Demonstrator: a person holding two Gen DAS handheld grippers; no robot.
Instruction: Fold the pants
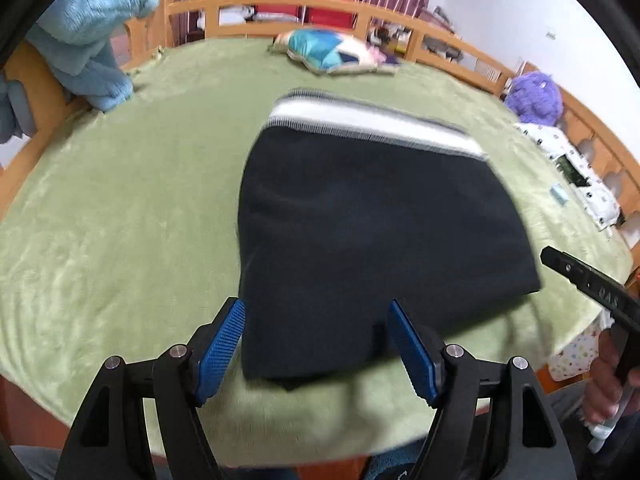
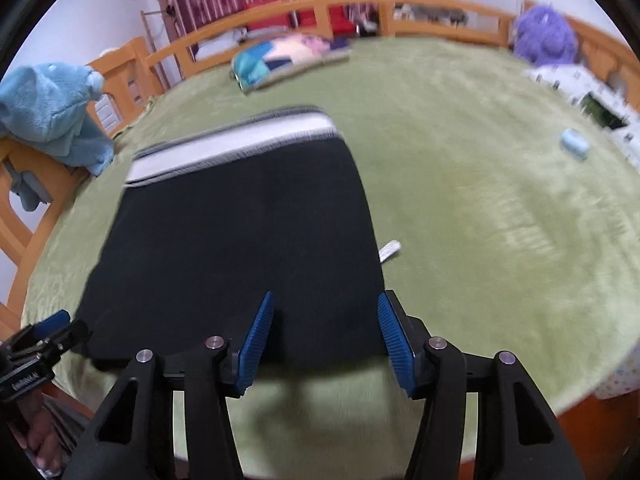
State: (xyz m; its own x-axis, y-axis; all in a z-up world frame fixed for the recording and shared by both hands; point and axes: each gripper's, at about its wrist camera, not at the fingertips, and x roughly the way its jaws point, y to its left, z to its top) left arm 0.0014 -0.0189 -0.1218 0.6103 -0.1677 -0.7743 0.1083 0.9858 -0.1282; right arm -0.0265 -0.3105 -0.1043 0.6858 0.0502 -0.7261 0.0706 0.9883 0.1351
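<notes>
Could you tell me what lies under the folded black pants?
The pants lie on a green blanket. A small white tag pokes out at their right edge. Whatever else is beneath is covered.

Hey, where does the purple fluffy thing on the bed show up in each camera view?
Left wrist view: the purple fluffy thing sits at the right edge, by the wooden bed rail.
Right wrist view: it is at the upper right, against the same rail.
Shared landmark: the white waistband of the folded dark pants.
</notes>
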